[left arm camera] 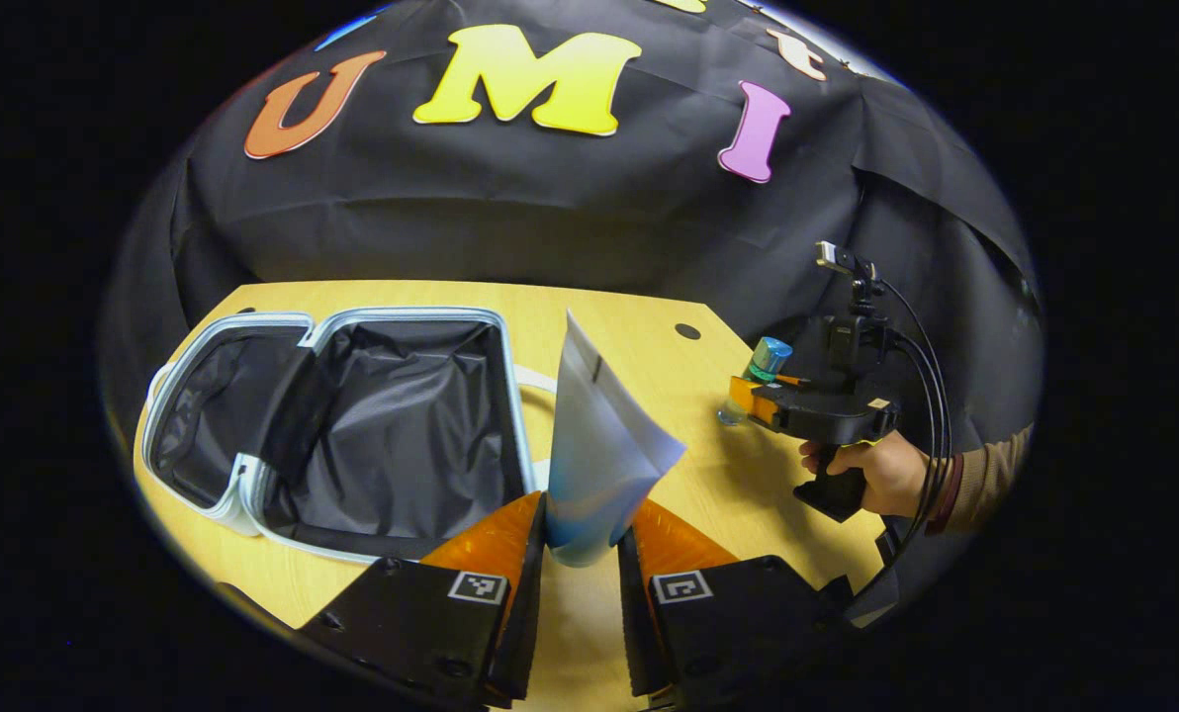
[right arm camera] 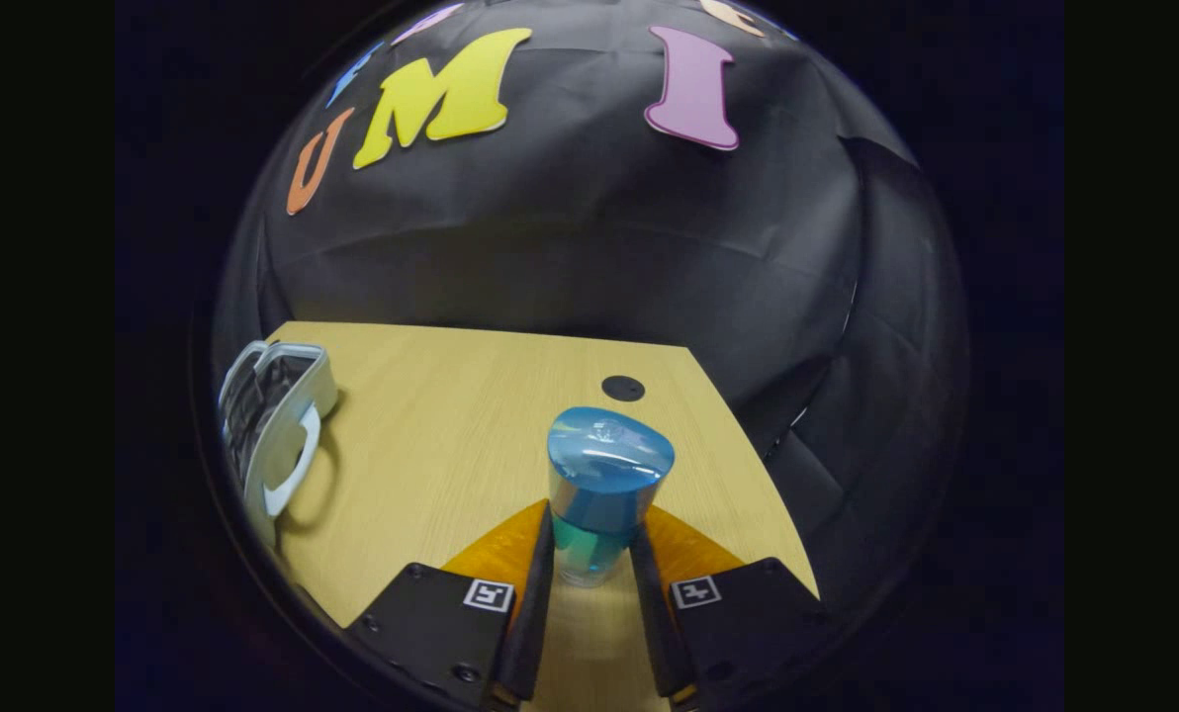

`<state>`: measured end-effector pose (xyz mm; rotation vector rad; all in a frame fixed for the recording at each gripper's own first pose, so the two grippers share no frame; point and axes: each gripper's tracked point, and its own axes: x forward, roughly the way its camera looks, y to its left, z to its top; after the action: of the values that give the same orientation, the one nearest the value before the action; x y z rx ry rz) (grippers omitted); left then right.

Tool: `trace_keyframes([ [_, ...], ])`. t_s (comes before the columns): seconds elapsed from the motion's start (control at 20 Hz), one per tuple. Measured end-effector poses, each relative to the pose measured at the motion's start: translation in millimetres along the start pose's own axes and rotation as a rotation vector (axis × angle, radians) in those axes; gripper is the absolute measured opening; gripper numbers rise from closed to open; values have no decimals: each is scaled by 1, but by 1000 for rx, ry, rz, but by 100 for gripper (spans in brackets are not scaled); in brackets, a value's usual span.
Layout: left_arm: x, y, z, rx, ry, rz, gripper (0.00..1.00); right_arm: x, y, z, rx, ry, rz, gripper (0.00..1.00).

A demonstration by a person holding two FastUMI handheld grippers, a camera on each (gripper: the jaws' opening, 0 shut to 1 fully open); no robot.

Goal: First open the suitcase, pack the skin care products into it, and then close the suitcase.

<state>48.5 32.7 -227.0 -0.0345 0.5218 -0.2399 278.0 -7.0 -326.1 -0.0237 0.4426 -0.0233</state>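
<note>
Suitcase (left arm camera: pixel 352 435) open, still empty. Left gripper (left arm camera: pixel 582 554) fingers pinch a pouch (left arm camera: pixel 599 455); right gripper (right arm camera: pixel 594 583) fingers pinch a bottle (right arm camera: pixel 604 494). Packing and closing remain.

Wall: you face a black cloth backdrop (left arm camera: pixel 570 198), creased, draped behind and round the right side | Furniture: your light wood-grain table (left arm camera: pixel 629 316) has an angled far-right corner and a round dark hole (right arm camera: pixel 623 388) near it | Light: even, soft shadows on the tabletop | Floor: hidden from you.
</note>
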Motion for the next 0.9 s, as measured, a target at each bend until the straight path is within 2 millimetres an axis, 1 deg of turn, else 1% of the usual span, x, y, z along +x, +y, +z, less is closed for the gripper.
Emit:
trace_keyframes([
  [0.05,-2,6,2,-7,-1,8,39,-1,1,1,-6,5,-2,38],
  [0.1,-6,13,6,-16,-8,17,40,-6,5,1,-10,15,3,38],
  [0.15,-6,20,10,-25,-13,20,39,-12,8,2,-7,22,15,36],
  [0.2,-6,27,15,-29,-18,28,39,-22,12,5,-10,23,27,33],
  [0.25,-2,36,19,-28,-21,34,39,-35,16,10,-19,14,40,35],
  [0.35,-4,53,27,-29,-29,51,39,-67,25,20,-53,-1,63,35],
  [0.5,2,89,31,-21,-7,98,39,-119,45,30,-69,-5,105,35],
  [0.65,18,126,25,-42,56,142,39,-170,65,35,-39,3,135,35],
  [0.75,33,148,16,-20,131,174,39,-202,77,42,-19,-7,132,35],
  [0.9,55,169,-5,3,257,201,39,-241,92,49,1,-28,119,35],
])
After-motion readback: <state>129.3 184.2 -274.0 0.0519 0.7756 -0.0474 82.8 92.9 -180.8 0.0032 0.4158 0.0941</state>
